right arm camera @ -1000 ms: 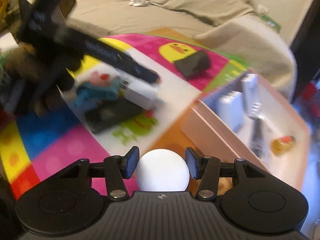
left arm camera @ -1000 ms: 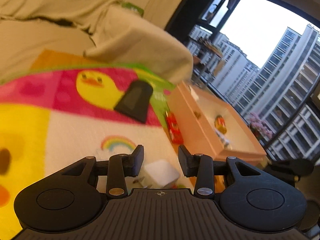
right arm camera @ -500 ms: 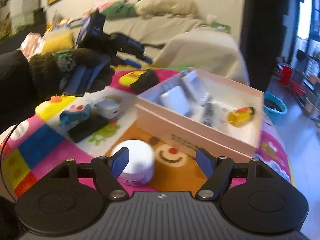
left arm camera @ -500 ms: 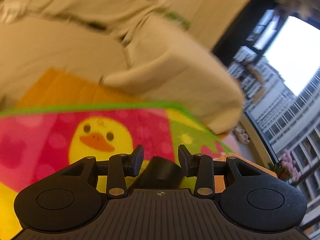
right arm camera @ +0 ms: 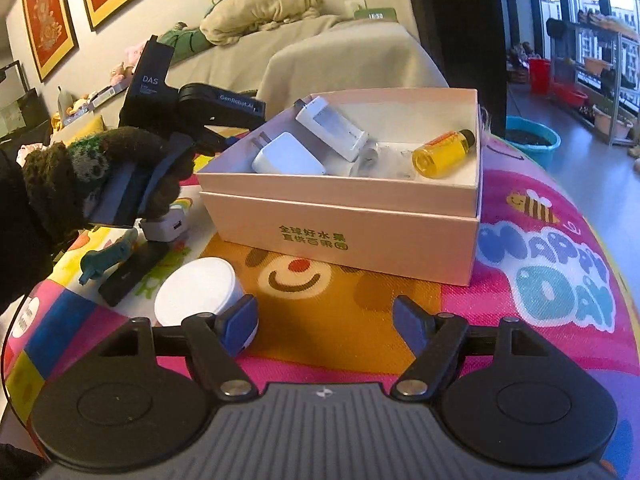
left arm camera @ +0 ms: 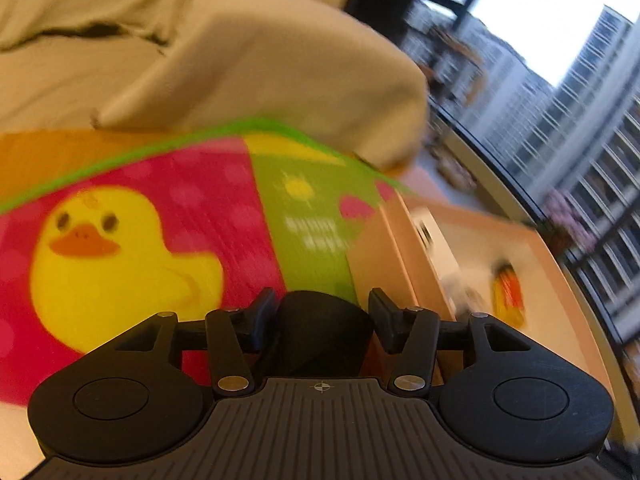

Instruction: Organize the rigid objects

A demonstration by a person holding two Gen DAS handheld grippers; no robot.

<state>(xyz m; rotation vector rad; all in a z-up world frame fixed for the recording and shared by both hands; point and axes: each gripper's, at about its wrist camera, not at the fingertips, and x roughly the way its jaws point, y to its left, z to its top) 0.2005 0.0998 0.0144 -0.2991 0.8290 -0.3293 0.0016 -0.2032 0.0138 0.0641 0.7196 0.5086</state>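
Left wrist alone shows black object [left arm camera: 320, 330] between left claw's [left arm camera: 322, 312] just-widened, parted jaws.

A yellow duck [left arm camera: 108, 256] with an orange bill is printed on the pink, dotted square of the play mat [right arm camera: 520, 320]. Green lettering is carried on the pale pink box [right arm camera: 340, 216] at centre. A yellow bottle [right arm camera: 444, 154] (black-capped) and white chargers [right arm camera: 288, 158] are seen inside.
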